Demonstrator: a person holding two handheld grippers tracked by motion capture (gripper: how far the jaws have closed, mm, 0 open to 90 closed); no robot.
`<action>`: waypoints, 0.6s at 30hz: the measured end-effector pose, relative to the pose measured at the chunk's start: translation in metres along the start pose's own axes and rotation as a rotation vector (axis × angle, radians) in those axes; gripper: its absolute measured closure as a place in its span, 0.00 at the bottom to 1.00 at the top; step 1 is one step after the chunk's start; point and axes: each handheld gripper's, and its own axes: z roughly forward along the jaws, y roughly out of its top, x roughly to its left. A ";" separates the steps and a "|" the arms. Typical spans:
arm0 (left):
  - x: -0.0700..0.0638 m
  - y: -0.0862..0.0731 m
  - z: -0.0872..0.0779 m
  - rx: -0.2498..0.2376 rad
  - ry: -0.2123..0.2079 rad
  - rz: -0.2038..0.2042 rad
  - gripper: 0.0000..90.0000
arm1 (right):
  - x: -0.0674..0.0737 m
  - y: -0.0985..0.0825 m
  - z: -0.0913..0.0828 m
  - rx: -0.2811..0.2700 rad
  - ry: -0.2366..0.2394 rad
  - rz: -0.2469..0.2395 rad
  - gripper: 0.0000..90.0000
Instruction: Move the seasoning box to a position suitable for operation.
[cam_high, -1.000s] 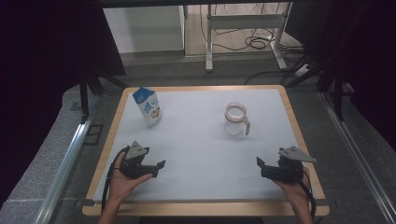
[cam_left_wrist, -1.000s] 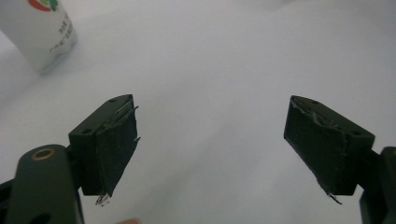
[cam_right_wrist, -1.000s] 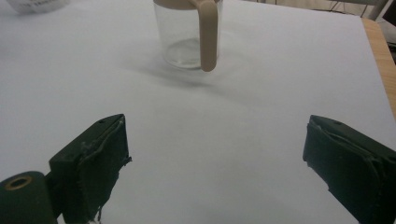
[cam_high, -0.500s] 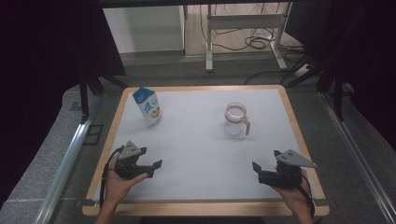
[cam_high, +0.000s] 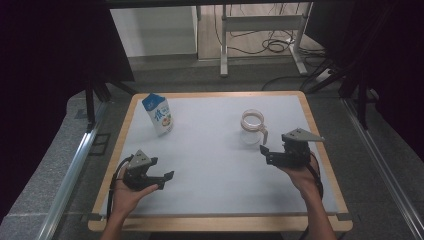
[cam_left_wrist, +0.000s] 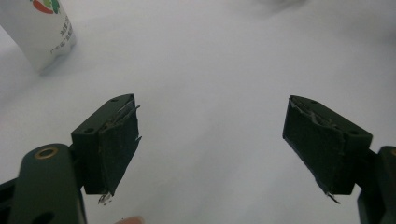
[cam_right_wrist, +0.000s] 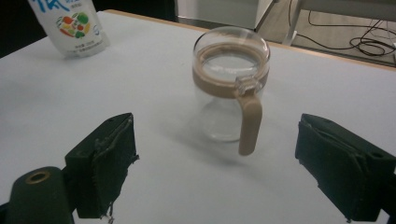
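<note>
A clear glass mug (cam_high: 252, 127) with a tan band and handle stands upright on the white table top (cam_high: 210, 150), right of centre. My right gripper (cam_high: 266, 155) is open just in front of it, a short gap away. In the right gripper view the mug (cam_right_wrist: 229, 79) stands between and beyond the open jaws of that gripper (cam_right_wrist: 215, 121), its handle turned toward me. A blue and white carton (cam_high: 159, 115) stands at the back left. My left gripper (cam_high: 166, 180) is open near the front left and holds nothing (cam_left_wrist: 210, 105). The carton (cam_left_wrist: 42, 32) lies far off at the upper left.
The table has a wooden rim (cam_high: 220, 222). Metal rails (cam_high: 75, 165) run along both sides. Behind the table a frame leg (cam_high: 224, 50) and loose cables (cam_high: 272, 45) lie on the floor. Bare white surface stretches between the two grippers.
My right gripper has moved forward, away from the front edge and up to the mug. The left gripper has barely shifted. Mug and carton stand as before.
</note>
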 end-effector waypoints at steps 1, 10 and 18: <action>0.000 0.000 0.000 -0.001 0.000 -0.001 0.21 | -0.002 0.002 0.004 0.002 -0.003 0.000 0.14; -0.001 -0.002 0.003 0.005 -0.004 -0.004 0.21 | -0.016 0.024 0.048 0.049 0.023 0.011 0.13; 0.000 -0.004 0.003 0.006 -0.004 -0.003 0.21 | -0.018 0.041 0.087 0.107 0.022 -0.003 0.09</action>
